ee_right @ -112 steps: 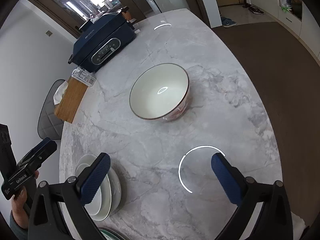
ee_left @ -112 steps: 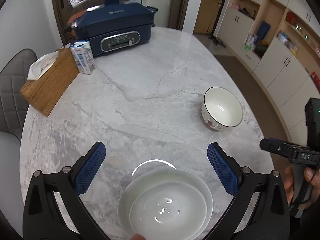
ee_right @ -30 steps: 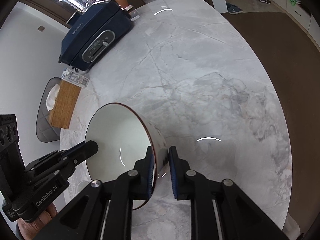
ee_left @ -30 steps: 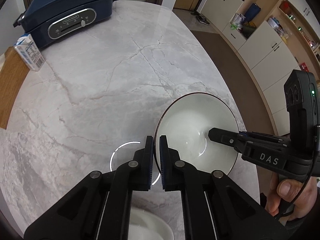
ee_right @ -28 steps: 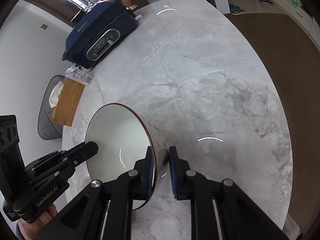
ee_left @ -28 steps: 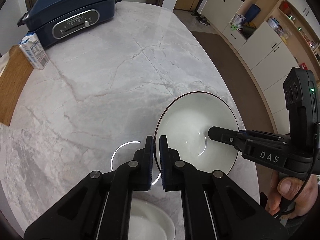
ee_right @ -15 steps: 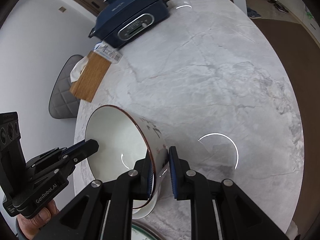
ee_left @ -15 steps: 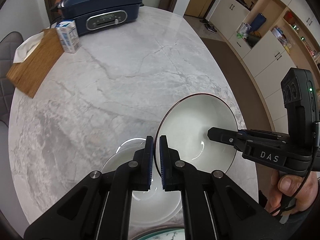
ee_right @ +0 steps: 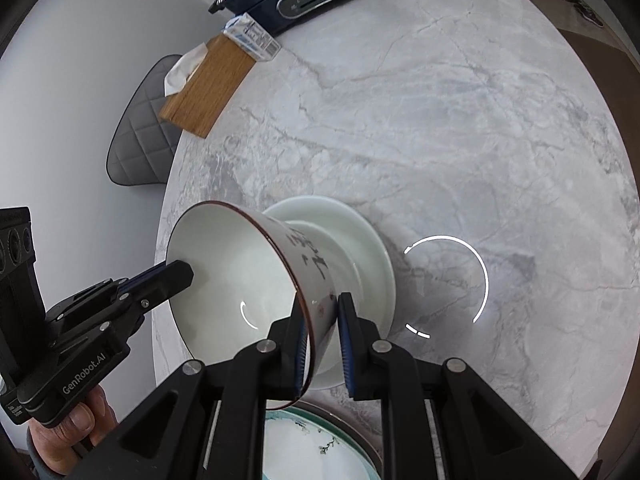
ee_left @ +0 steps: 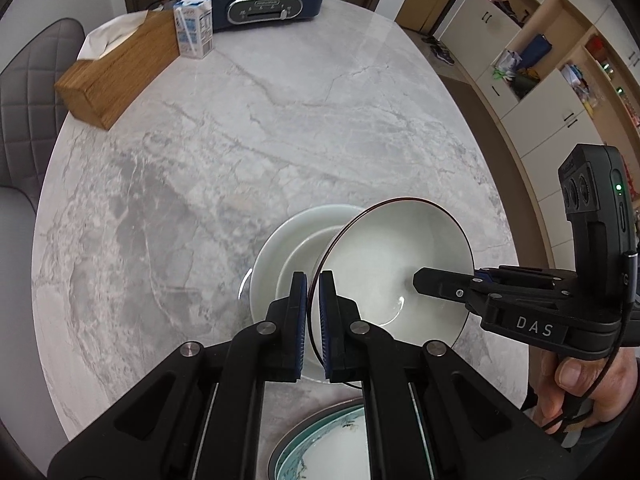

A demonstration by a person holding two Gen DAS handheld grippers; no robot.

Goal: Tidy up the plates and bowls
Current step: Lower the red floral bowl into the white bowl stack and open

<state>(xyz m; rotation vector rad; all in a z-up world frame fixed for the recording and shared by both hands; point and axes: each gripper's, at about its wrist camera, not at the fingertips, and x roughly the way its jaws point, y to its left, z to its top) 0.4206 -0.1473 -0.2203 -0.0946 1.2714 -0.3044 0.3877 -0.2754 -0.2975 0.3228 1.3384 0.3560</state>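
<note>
Bowl (ee_right: 240, 284), dark-rimmed, is pinched at opposite rims by left gripper (ee_left: 312, 316) and right gripper (ee_right: 322, 344) above the white plate (ee_left: 280, 248); "DAS" and "GenRobot.AI" are readable, and only the right view shows the bowl's painted outside.

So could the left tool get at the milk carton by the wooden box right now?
Probably not as things stand. The left tool is shut on the rim of the big bowl, shared with the right tool, and the milk carton stands at the table's far side.
</note>
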